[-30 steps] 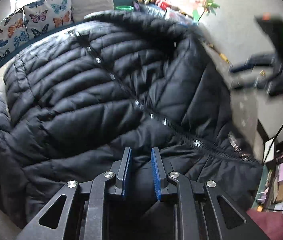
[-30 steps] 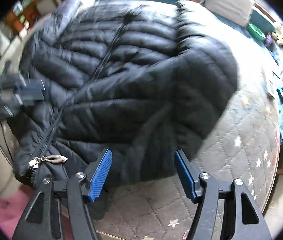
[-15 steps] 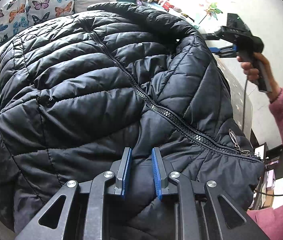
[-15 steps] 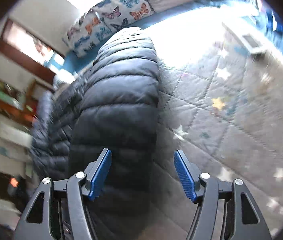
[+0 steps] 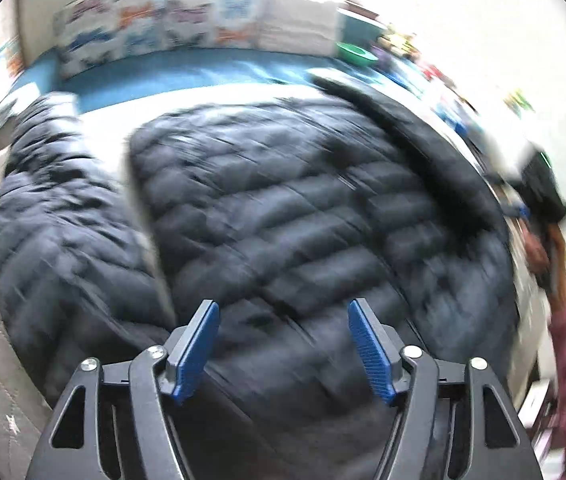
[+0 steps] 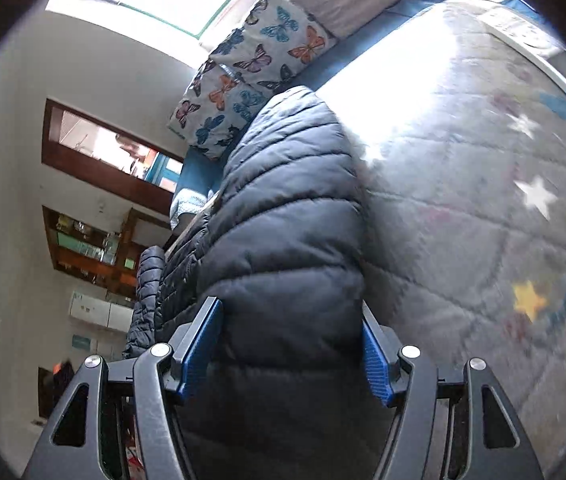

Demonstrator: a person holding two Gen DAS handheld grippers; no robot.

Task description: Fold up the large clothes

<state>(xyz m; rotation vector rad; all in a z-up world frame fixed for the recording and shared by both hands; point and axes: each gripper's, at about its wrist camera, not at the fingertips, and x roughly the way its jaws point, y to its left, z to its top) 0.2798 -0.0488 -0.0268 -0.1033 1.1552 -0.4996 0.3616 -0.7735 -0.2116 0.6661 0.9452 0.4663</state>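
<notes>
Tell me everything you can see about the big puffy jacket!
The jacket is dark navy, puffy and quilted in stitched rows, a little shiny. It lies spread on a grey quilt with stars. One sleeve lies off to the side. The other sleeve sits between the right gripper's open jaws. The left gripper has just opened above it, holding nothing.

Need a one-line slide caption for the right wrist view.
Right gripper, jaws wide, straddles the dark jacket's sleeve on a star-print quilt.
</notes>
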